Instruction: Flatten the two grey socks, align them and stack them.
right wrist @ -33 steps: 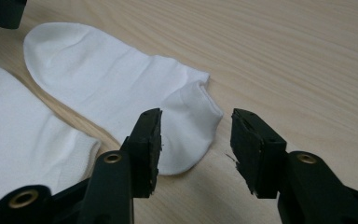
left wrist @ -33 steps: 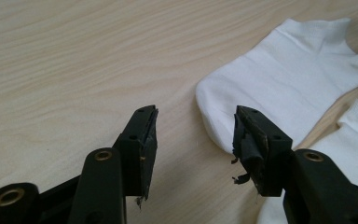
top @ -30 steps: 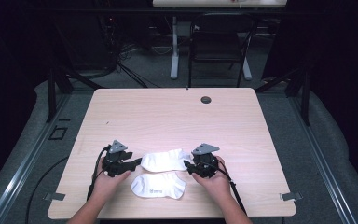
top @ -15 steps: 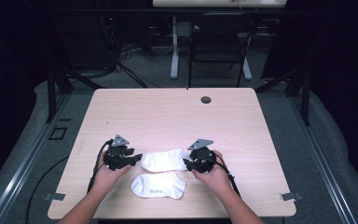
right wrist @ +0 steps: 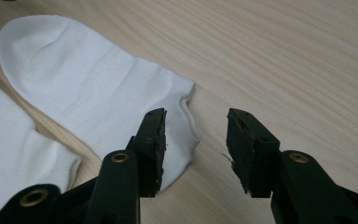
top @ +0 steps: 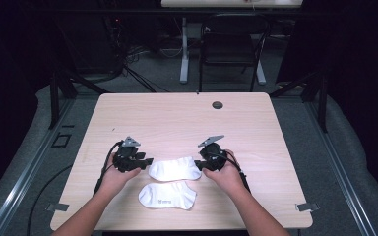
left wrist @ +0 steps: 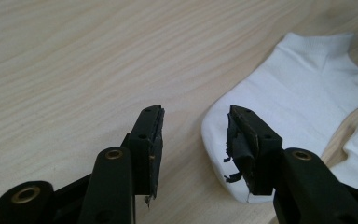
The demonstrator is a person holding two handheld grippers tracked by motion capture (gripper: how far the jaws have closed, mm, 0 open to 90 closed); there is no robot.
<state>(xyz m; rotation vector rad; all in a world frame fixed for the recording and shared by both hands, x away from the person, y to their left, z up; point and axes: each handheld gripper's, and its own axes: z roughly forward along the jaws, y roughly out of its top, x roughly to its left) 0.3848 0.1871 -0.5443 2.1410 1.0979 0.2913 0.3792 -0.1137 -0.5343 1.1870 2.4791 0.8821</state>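
Two white ankle socks lie flat on the wooden table (top: 177, 118): one sock (top: 174, 168) farther from me and a second sock (top: 168, 195) just in front of it. My left gripper (top: 145, 161) is at the farther sock's left end. In the left gripper view that gripper (left wrist: 196, 135) is open, its jaws have just been closing, and the sock's toe (left wrist: 303, 88) lies under its right jaw. My right gripper (top: 203, 162) is at the same sock's right end. This gripper (right wrist: 195, 140) is open too, also closing, with the sock's cuff (right wrist: 88, 84) under its left jaw.
A small dark round cap (top: 217, 104) sits near the table's far edge. Behind the table stand a black chair (top: 231, 49) and a table leg, with cables on the floor. Metal clips (top: 307, 207) mark the near corners.
Both hands have moved a little away from me across the table, staying at the two ends of the farther sock. The socks have not moved.
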